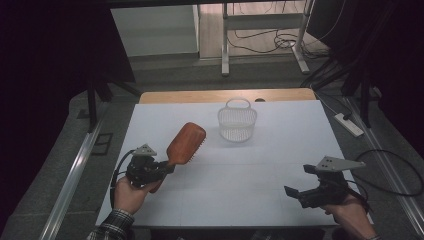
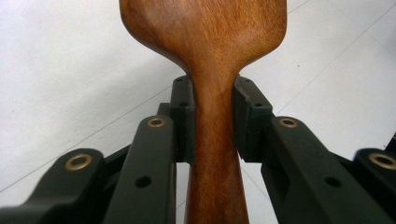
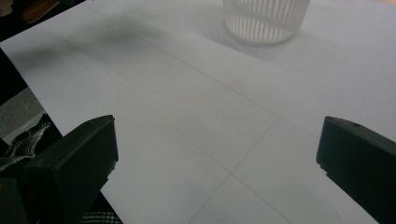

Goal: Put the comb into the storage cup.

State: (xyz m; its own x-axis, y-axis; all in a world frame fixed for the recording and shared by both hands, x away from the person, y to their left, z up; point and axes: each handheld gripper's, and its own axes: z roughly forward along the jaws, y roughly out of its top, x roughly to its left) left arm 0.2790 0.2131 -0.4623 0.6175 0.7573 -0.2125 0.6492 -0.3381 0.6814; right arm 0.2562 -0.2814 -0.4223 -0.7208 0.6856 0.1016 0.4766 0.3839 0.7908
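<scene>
A brown wooden hairbrush (image 1: 185,143) is held up over the left side of the white table, its head slanting toward the basket. My left gripper (image 1: 161,170) is shut on the brush's handle (image 2: 213,135), both pads pressed against the narrow neck below the head. A white slatted basket (image 1: 237,120) with a handle stands at the table's far middle; its lower wall (image 3: 264,21) also appears at the top of the right gripper view. My right gripper (image 1: 297,181) hovers open over the near right of the table with nothing between its jaws.
The white table (image 1: 250,175) has a wooden strip along its far edge. Metal rails run along both sides on the floor. A power strip (image 1: 348,124) and cables lie on the floor to the right, and table legs stand beyond the far edge.
</scene>
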